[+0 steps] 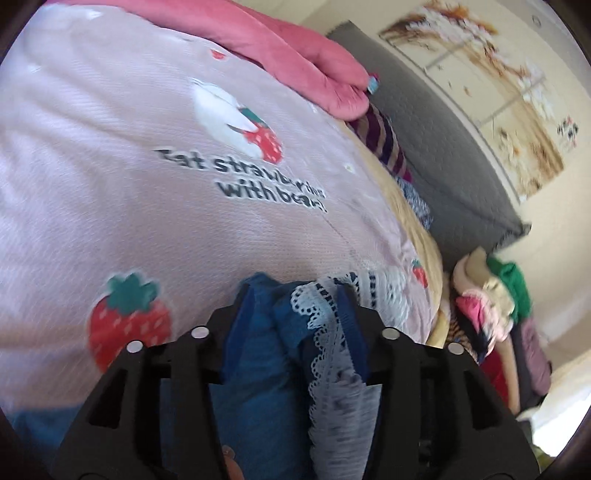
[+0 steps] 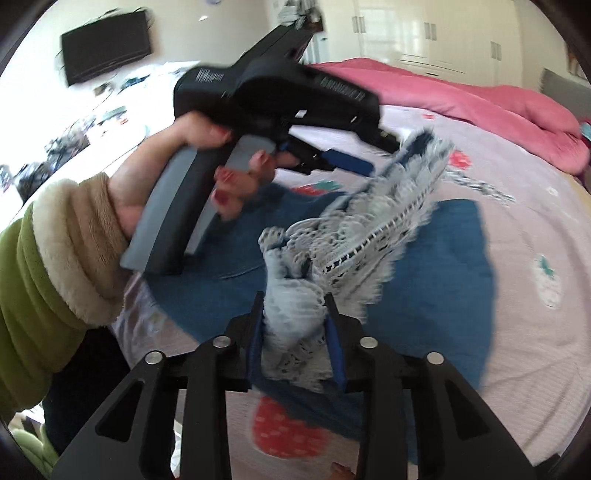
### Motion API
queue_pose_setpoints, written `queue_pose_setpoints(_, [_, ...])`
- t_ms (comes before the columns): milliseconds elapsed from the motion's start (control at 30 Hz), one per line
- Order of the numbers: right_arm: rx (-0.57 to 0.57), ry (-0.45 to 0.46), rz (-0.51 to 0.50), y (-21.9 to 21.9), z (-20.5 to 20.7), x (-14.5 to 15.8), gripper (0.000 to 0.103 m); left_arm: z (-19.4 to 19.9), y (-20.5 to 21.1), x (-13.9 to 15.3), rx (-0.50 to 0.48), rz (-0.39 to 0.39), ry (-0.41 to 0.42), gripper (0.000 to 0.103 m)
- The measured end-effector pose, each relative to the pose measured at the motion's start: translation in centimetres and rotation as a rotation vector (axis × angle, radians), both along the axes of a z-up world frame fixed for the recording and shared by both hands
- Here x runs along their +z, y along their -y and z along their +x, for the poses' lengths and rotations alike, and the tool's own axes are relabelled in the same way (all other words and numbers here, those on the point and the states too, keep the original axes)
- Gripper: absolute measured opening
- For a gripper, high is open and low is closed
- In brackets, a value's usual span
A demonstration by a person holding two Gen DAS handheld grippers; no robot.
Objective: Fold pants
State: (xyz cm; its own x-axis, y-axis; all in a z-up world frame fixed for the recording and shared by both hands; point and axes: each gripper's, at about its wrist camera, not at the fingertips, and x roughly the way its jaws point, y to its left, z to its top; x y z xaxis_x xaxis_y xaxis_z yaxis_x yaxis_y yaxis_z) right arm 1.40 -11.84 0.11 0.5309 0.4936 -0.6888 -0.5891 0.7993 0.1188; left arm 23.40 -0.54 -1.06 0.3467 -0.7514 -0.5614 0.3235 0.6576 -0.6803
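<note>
Blue pants point(image 2: 461, 258) with a white lace hem point(image 2: 369, 229) lie on a pink strawberry bedsheet point(image 2: 535, 206). In the right wrist view my right gripper point(image 2: 295, 306) has a bunch of lace between its blue pads, and the jaws stand apart. A hand point(image 2: 166, 158) holds my left gripper point(image 2: 388, 151) just beyond, at the far end of the same lace strip. In the left wrist view the left gripper point(image 1: 295, 295) has blue cloth point(image 1: 258, 350) and lace point(image 1: 325, 332) loosely filling the gap between its parted jaws.
A pink quilt point(image 1: 295, 48) is heaped along the far side of the bed, before a grey headboard point(image 1: 443, 147). A pile of clothes point(image 1: 491, 295) sits off the bed's edge. A wall television point(image 2: 107, 48) and white wardrobes point(image 2: 424, 33) stand behind.
</note>
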Motion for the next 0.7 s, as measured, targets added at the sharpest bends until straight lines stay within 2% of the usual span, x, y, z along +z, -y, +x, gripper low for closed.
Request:
queue_pose_setpoints(100, [0.076,0.017,-0.009,-1.5,-1.5,-0.3,0.054,-1.2,-2.4,0.2,0.061,-0.038,0.007,0.050])
queue_pose_setpoints(167, [0.120,0.041,-0.009,-2.3,-2.7,-0.1,0.057,-2.2,-4.0,0.6,0.104,-0.082,0.012,0.059])
queue_pose_setpoints(233, [0.150,0.050,0.006,-2.2,-3.2,0.3,0.062,-3.0,-5.2,1.0,0.138,-0.101,0.022,0.060])
queue_pose_setpoints(367, [0.160,-0.004,0.112,0.1,-3.5,1.5,0.062,-4.4,-5.3,1.8,0.141,-0.072,0.045,0.068])
queue_pose_setpoints(467, [0.076,0.001,0.158,3.9,-2.4,2.6,0.069,-5.1,-4.7,1.8,0.108,-0.094,0.046,0.075])
queue_pose_setpoints(600, [-0.138,0.016,0.162,9.1,0.6,3.3,0.072,-4.4,-3.9,1.4,0.142,0.004,0.051,0.077])
queue_pose_setpoints(700, [-0.270,-0.051,0.177,12.8,5.0,3.0,0.073,-3.6,-3.4,0.6,0.143,0.021,0.021,0.078])
